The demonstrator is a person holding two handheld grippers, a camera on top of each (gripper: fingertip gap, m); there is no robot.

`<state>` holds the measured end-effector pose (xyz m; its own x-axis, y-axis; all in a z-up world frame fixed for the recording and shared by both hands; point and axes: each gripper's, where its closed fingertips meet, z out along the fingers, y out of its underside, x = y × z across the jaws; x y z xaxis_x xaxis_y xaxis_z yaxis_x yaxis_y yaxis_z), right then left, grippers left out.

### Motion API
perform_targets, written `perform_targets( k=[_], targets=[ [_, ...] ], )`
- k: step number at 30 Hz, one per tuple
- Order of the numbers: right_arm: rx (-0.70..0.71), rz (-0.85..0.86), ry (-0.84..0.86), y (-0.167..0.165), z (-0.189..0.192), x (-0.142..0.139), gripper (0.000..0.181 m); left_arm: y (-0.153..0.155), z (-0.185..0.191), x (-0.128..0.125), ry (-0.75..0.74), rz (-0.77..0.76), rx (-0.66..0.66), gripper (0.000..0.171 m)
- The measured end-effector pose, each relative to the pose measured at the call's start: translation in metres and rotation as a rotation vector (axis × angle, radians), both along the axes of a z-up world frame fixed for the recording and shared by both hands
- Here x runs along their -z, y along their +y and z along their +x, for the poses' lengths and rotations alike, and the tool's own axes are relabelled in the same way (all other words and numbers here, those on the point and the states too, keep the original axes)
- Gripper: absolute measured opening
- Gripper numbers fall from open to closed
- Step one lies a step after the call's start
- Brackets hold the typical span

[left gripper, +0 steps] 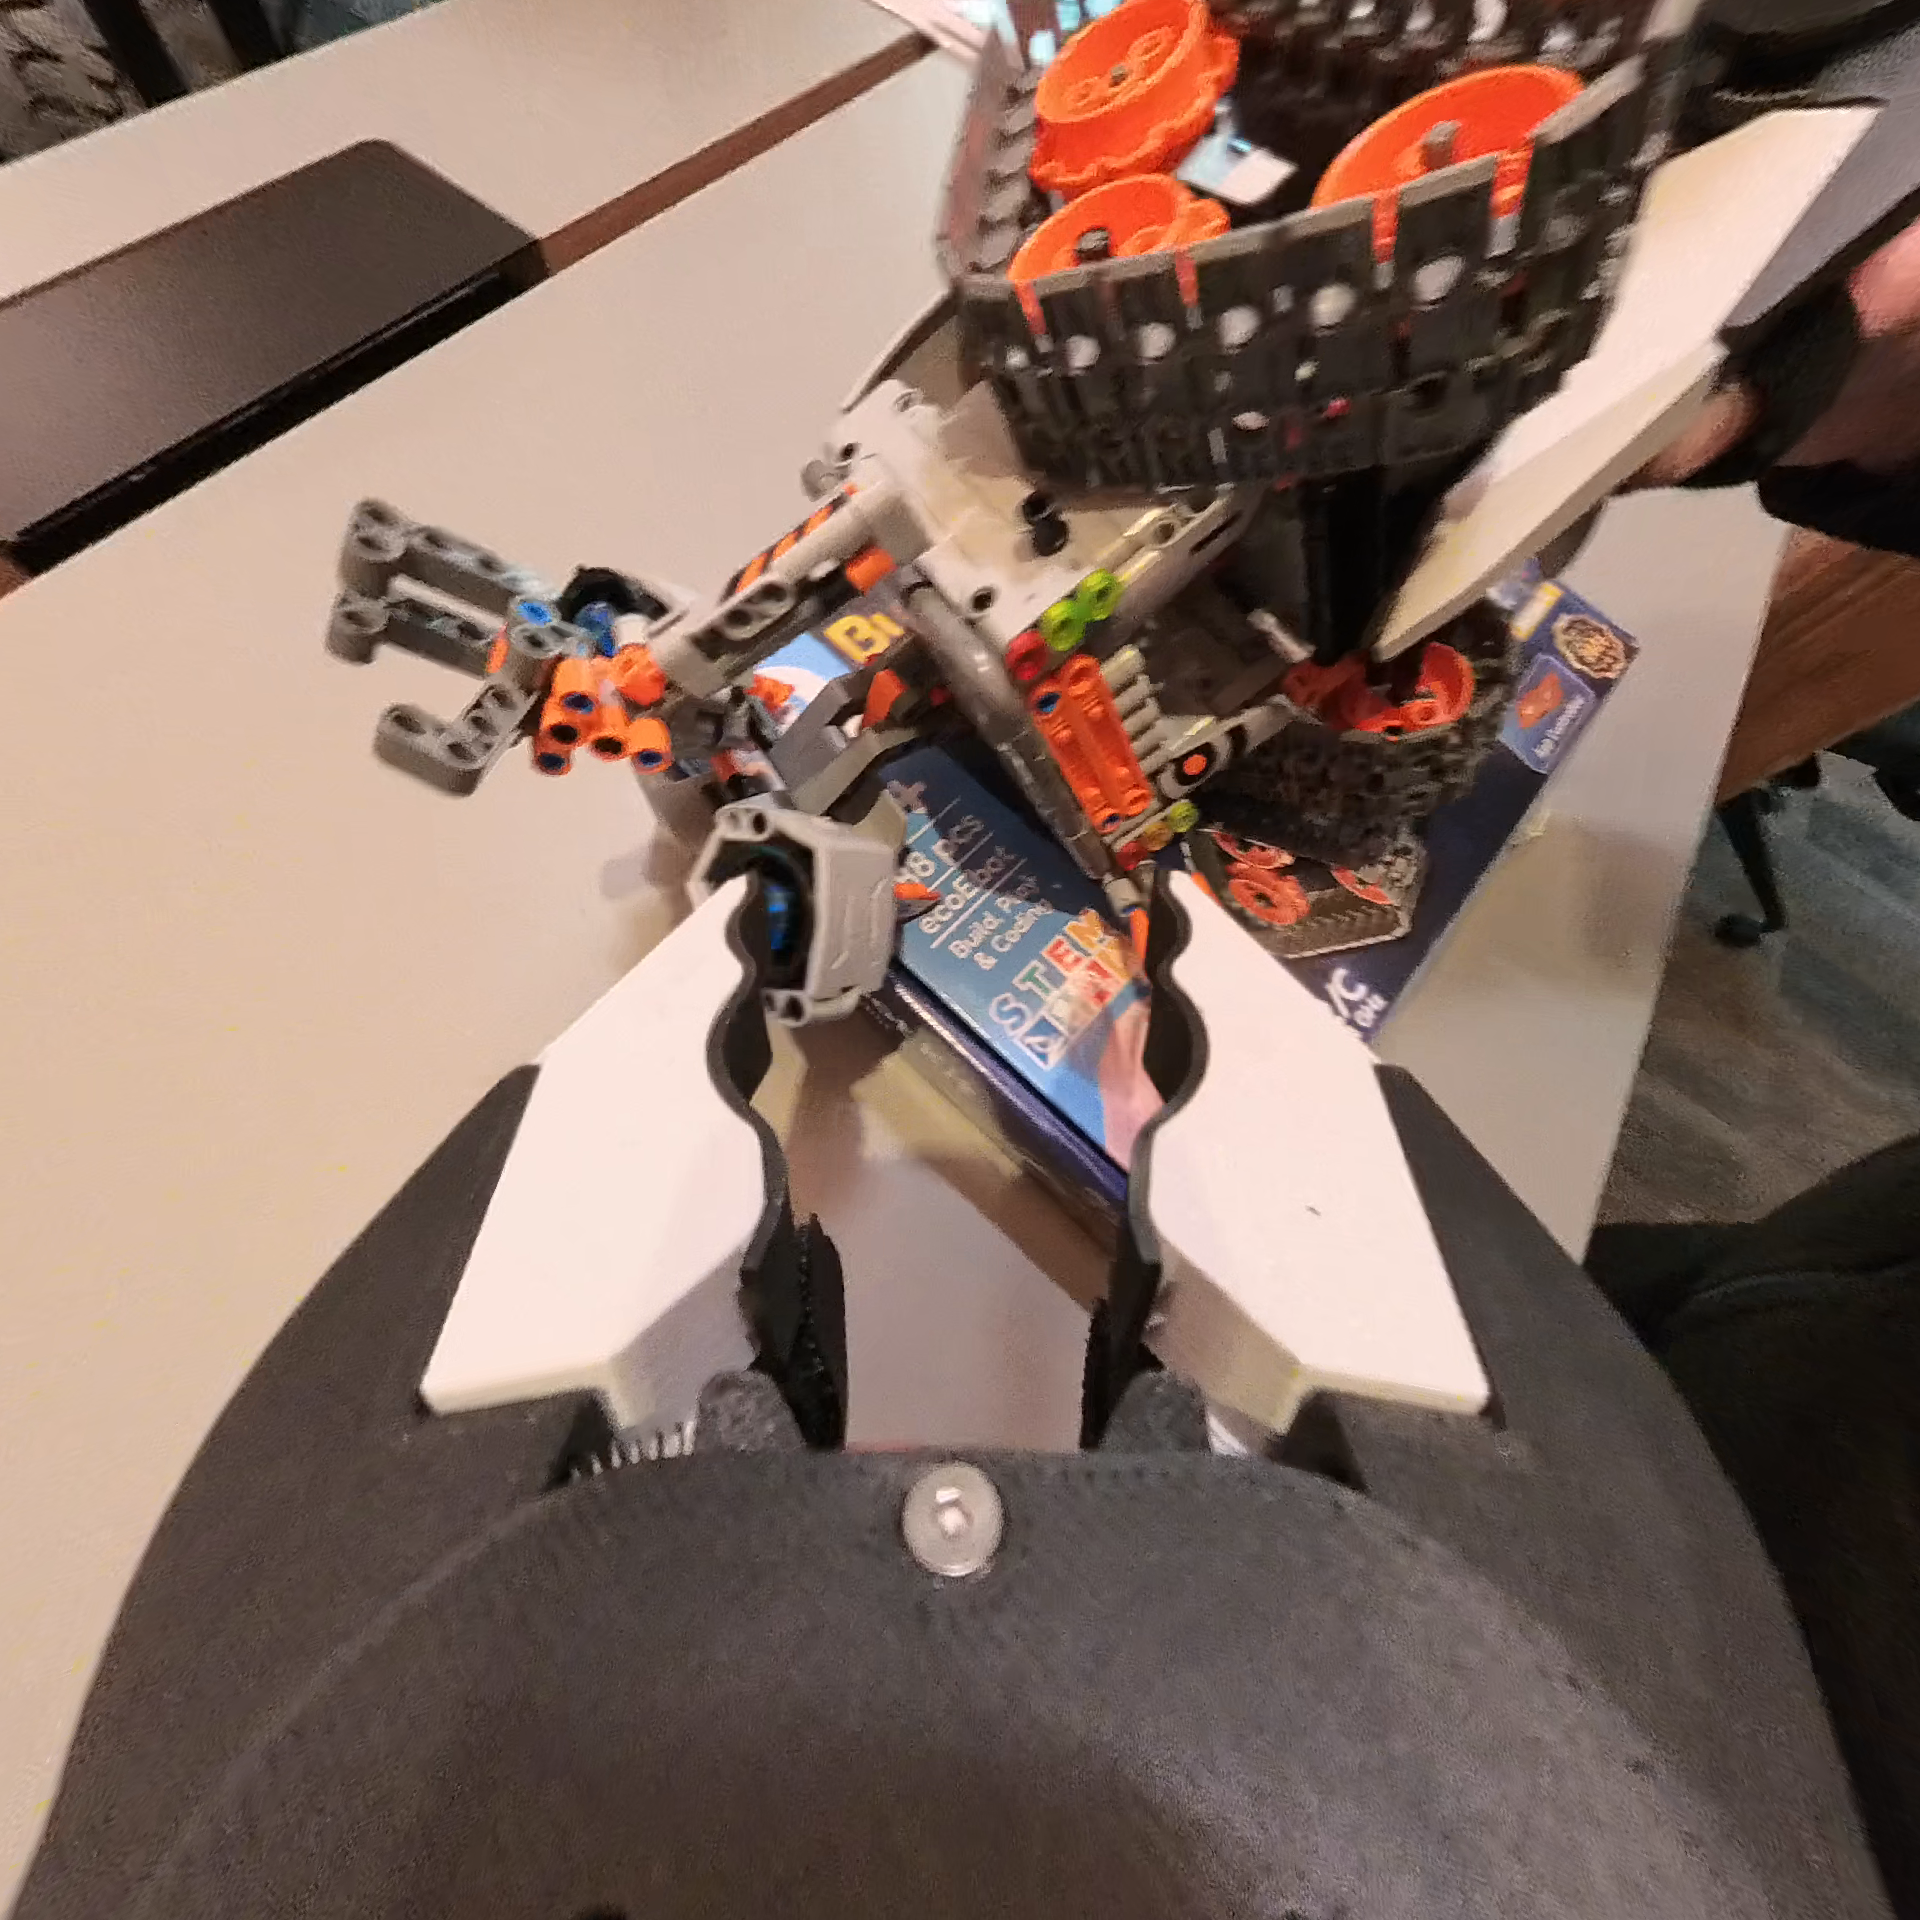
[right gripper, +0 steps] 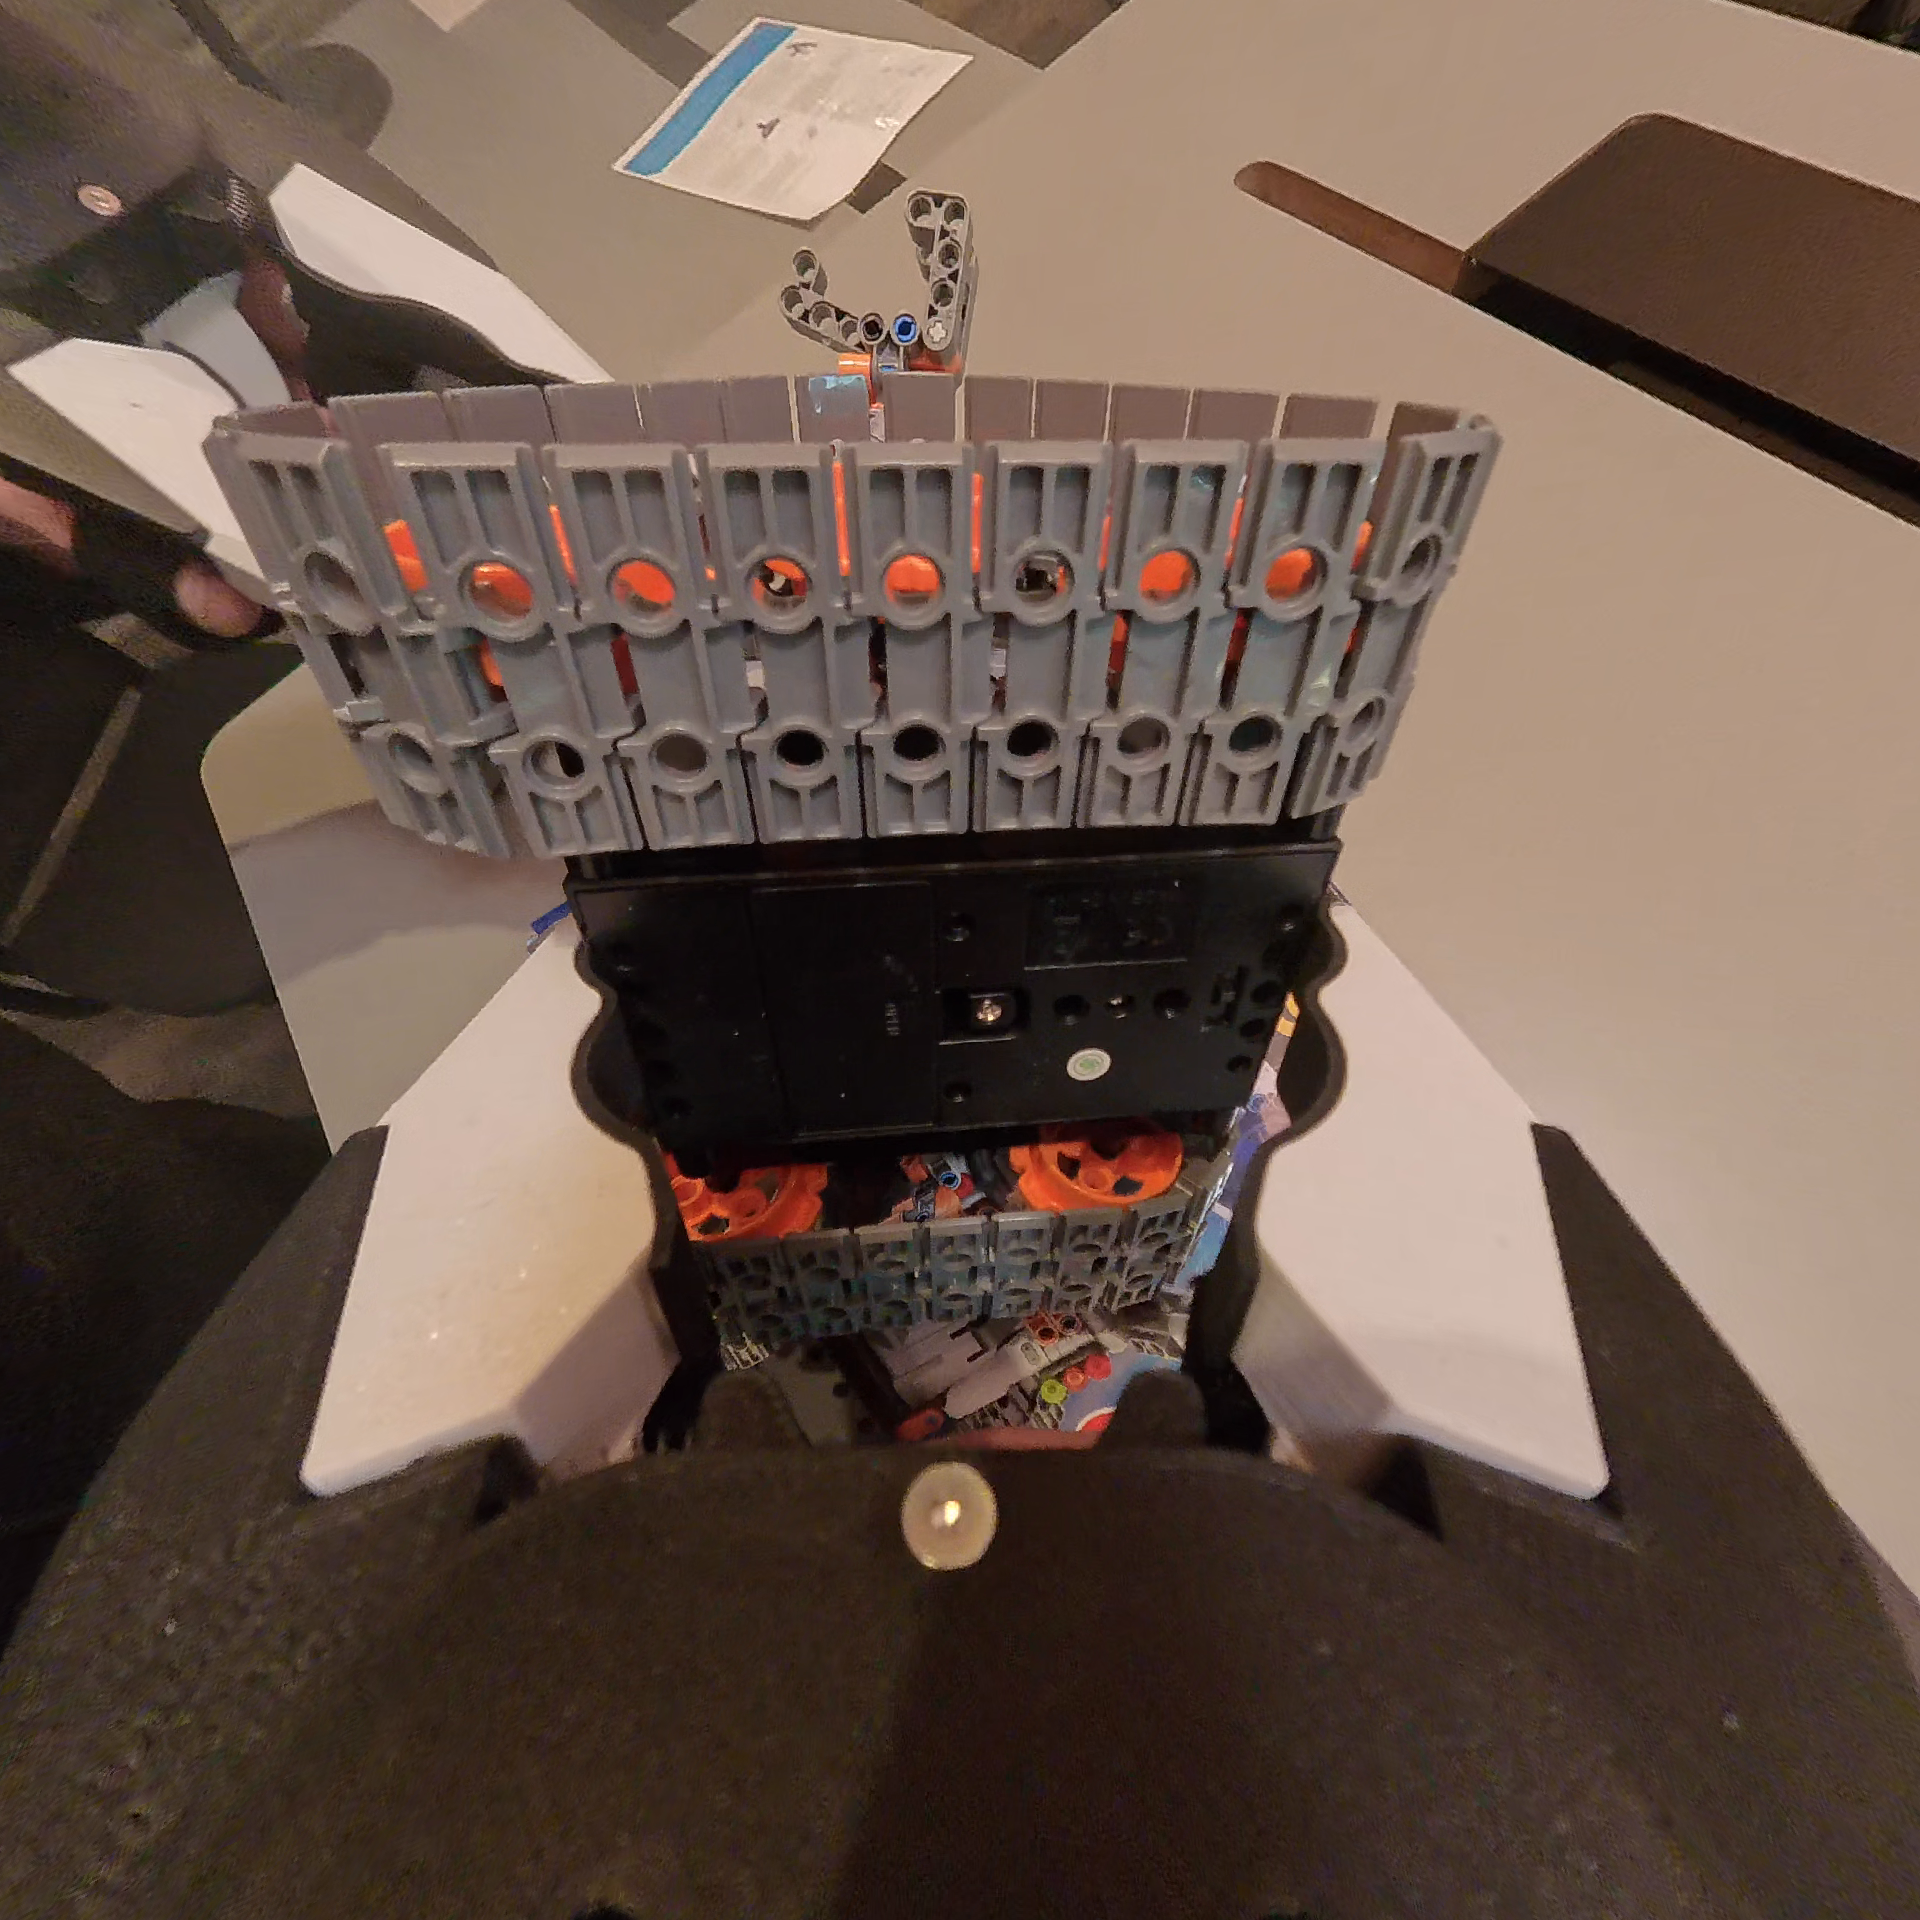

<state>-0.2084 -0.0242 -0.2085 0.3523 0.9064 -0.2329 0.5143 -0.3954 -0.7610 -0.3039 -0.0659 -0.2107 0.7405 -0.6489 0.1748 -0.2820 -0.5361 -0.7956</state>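
Tracked brick-built robot lifted over a blue box at the table's edge.
The left hand-held gripper (left gripper: 951,935) hangs wide apart, touching nothing, just before the robot's grey head. The right hand-held gripper (right gripper: 951,997) clamps the tracked robot (right gripper: 935,997) by its black battery block.

Your toy robot (left gripper: 1049,623) smeared by motion blur in the left wrist view, its box (left gripper: 997,935) mostly hidden beneath, paper sheet (right gripper: 795,114) too small to read.
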Motion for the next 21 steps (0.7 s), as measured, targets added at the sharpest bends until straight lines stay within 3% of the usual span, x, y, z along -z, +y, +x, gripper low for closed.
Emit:
perform_targets(
  k=[4, 10, 13, 16, 21],
  targets=[
    [0.016, -0.010, 0.033, 0.001, 0.002, 0.000, 0.124, 0.004, 0.001, -0.008, -0.072, 0.049, -0.021, 0.057],
    [0.038, -0.012, 0.067, 0.002, 0.002, -0.001, 0.124, 0.008, 0.038, -0.008, -0.089, 0.123, 0.007, 0.049],
    [0.043, -0.007, 0.074, 0.001, 0.002, -0.002, 0.125, 0.016, 0.045, -0.005, -0.127, 0.092, -0.022, 0.048],
    [0.048, -0.004, 0.083, 0.001, 0.002, -0.002, 0.124, 0.020, 0.050, 0.000, -0.173, 0.059, -0.039, 0.035],
    [0.062, -0.003, 0.102, 0.002, 0.003, -0.003, 0.124, 0.021, 0.051, -0.002, -0.193, 0.066, -0.036, 0.034]
  ],
)
